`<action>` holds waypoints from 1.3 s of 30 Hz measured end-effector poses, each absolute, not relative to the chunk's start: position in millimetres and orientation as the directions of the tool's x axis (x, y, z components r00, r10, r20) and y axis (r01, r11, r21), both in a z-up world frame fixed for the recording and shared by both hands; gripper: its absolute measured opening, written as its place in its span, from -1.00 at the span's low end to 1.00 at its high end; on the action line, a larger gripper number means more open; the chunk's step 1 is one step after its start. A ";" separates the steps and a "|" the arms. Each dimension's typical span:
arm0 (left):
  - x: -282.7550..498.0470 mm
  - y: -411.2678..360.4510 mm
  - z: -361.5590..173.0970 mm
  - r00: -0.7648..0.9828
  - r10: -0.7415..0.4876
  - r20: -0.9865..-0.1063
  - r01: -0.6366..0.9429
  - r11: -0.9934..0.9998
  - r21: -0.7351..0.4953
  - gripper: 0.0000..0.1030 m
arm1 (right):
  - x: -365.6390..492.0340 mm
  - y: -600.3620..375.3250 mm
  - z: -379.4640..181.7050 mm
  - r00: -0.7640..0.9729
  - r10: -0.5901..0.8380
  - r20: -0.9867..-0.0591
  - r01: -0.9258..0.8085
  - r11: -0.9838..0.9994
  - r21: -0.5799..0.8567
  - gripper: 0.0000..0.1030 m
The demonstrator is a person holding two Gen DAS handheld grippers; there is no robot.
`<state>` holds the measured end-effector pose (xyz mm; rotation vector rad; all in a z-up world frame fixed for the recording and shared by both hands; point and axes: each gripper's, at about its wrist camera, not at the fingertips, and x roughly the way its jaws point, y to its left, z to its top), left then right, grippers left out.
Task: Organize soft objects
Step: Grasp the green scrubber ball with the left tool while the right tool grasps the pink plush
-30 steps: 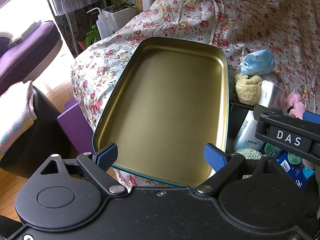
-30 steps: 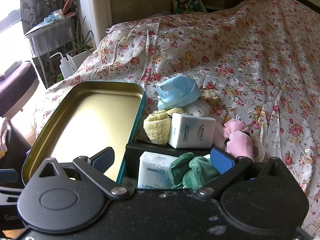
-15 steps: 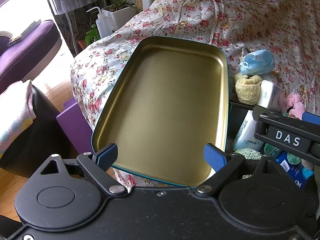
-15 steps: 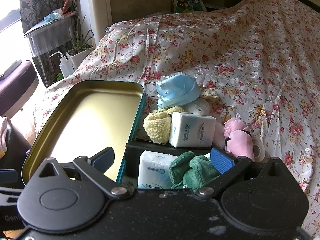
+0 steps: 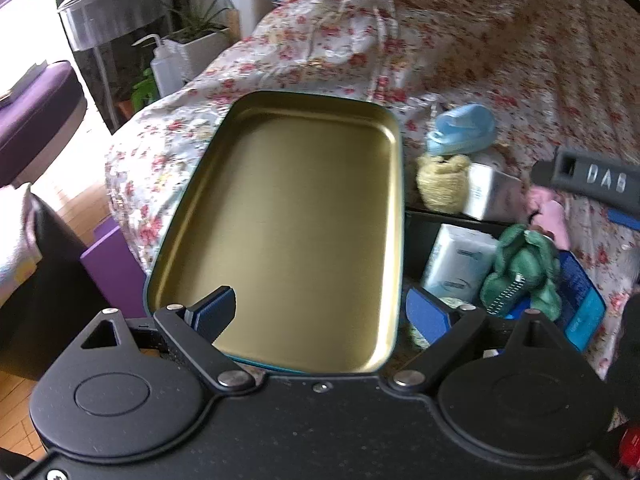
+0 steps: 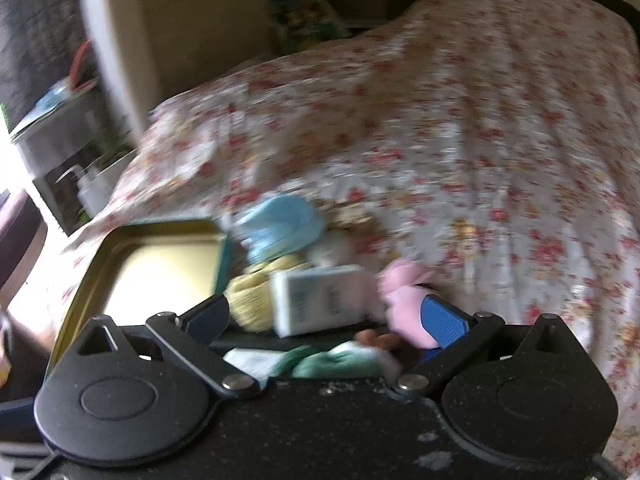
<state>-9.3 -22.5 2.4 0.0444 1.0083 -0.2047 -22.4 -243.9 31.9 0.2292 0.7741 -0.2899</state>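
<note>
From my left wrist, my left gripper (image 5: 322,314) hangs wide open and empty over the near end of the bare gold tray (image 5: 256,344) on the floral bedspread (image 5: 520,60). The green cloth (image 5: 524,264) sits in the black bin (image 5: 420,224) beside it.

From my right wrist, blurred, my right gripper (image 6: 328,320) is open and empty, facing the white tissue pack (image 6: 320,300) and pink cloth (image 6: 402,304). I judge I'm reaching for a first pick; next I must centre on one item and close.

Squeeze bottle (image 5: 166,67) beside potted plant (image 5: 200,38)
</note>
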 end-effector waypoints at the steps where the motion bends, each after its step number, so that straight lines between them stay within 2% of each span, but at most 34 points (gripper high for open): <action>1: -9.7 -25.0 1.9 0.511 -0.156 -0.845 0.199 0.978 -0.061 0.74 | -23.0 -251.5 34.0 0.676 -0.188 -0.713 0.361 0.928 0.098 0.99; 11: -15.6 -51.5 -12.3 0.431 -0.219 -0.875 0.307 0.948 -0.086 0.73 | -42.6 -342.7 42.3 0.623 -0.314 -0.717 0.604 0.775 0.186 0.99; 14: -18.7 -59.2 -13.9 0.422 -0.234 -0.876 0.339 0.937 -0.087 0.73 | -45.2 -363.3 35.0 0.598 -0.278 -0.752 0.639 0.732 0.237 0.93; 17: -19.3 -67.4 -16.3 0.405 -0.253 -0.879 0.367 0.925 -0.097 0.73 | -45.5 -375.9 27.0 0.589 -0.220 -0.778 0.646 0.707 0.289 0.87; 25: -21.3 -94.5 -28.4 0.384 -0.254 -0.888 0.444 0.894 -0.064 0.73 | -37.2 -375.1 11.9 0.550 -0.189 -0.813 0.647 0.712 0.272 0.87; 27: -21.2 -98.8 -31.9 0.372 -0.252 -0.893 0.454 0.889 -0.062 0.63 | -36.7 -376.3 8.7 0.545 -0.180 -0.819 0.648 0.711 0.274 0.87; 39: -11.7 -112.9 -43.9 0.338 -0.261 -0.904 0.440 0.893 -0.093 0.56 | -32.8 -384.9 -9.8 0.531 -0.131 -0.837 0.633 0.719 0.289 0.87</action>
